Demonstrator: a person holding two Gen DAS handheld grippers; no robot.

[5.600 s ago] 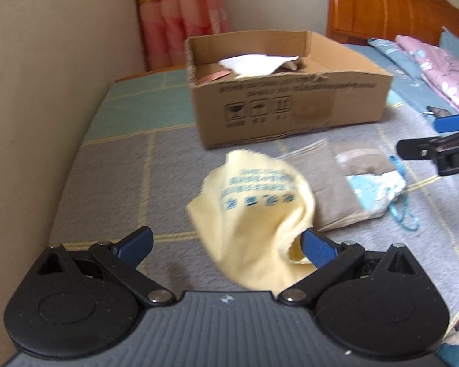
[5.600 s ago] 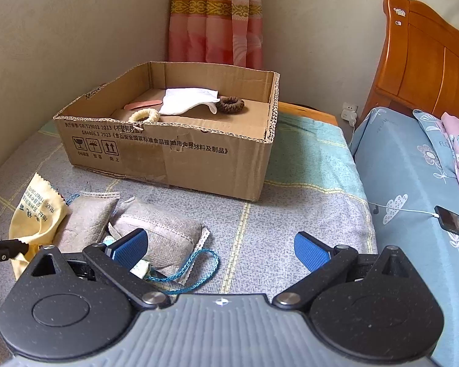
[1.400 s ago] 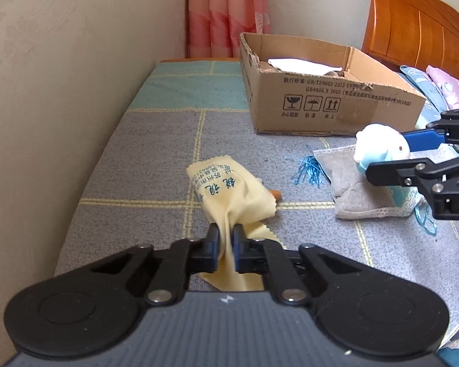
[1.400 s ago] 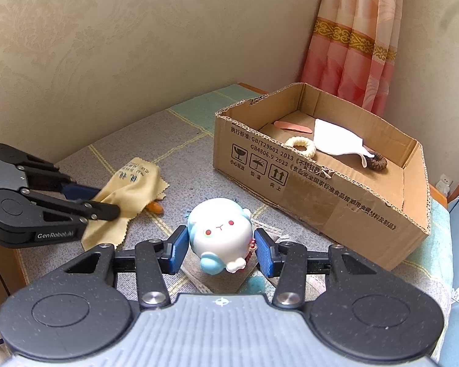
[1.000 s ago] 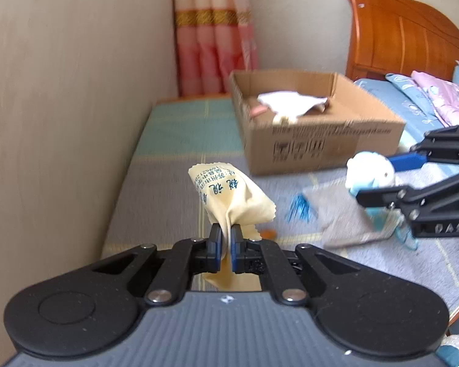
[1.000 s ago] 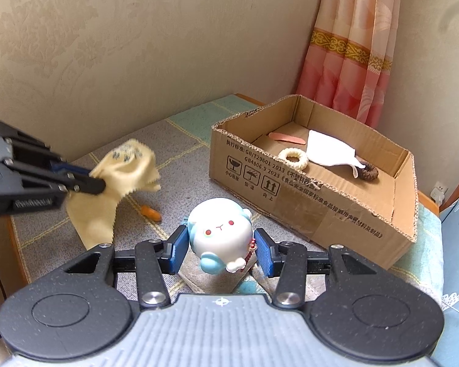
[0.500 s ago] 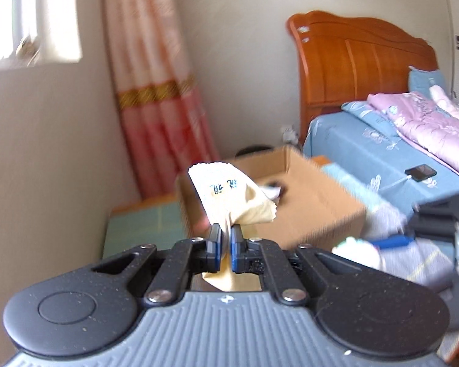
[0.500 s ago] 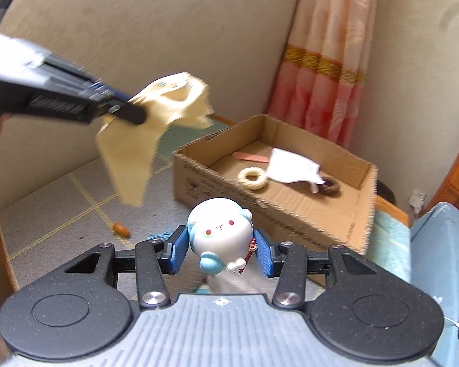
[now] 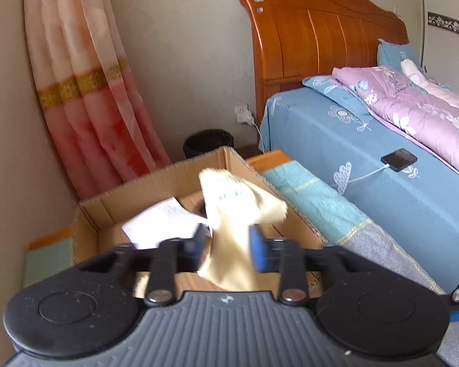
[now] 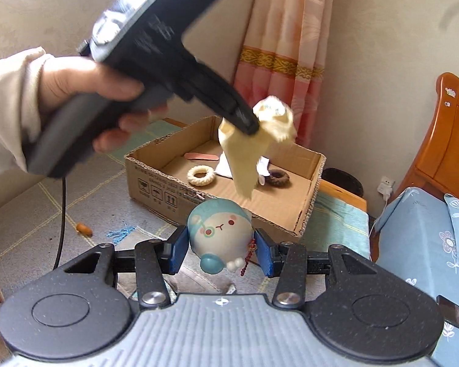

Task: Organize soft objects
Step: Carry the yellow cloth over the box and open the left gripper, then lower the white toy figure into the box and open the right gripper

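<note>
Left gripper (image 9: 228, 246), jaws parted, has the yellow cloth (image 9: 235, 232) hanging loose between its fingers above the open cardboard box (image 10: 309, 211), while further right the right gripper (image 10: 222, 252) pinches a round plush toy (image 10: 218, 229) just before that box.

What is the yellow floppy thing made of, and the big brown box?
The yellow cloth looks like thin, soft, matte fabric: it droops and crumples in the air. The box looks like plain brown cardboard: its cut top edges show wavy ridges and its side has printed marks.
</note>
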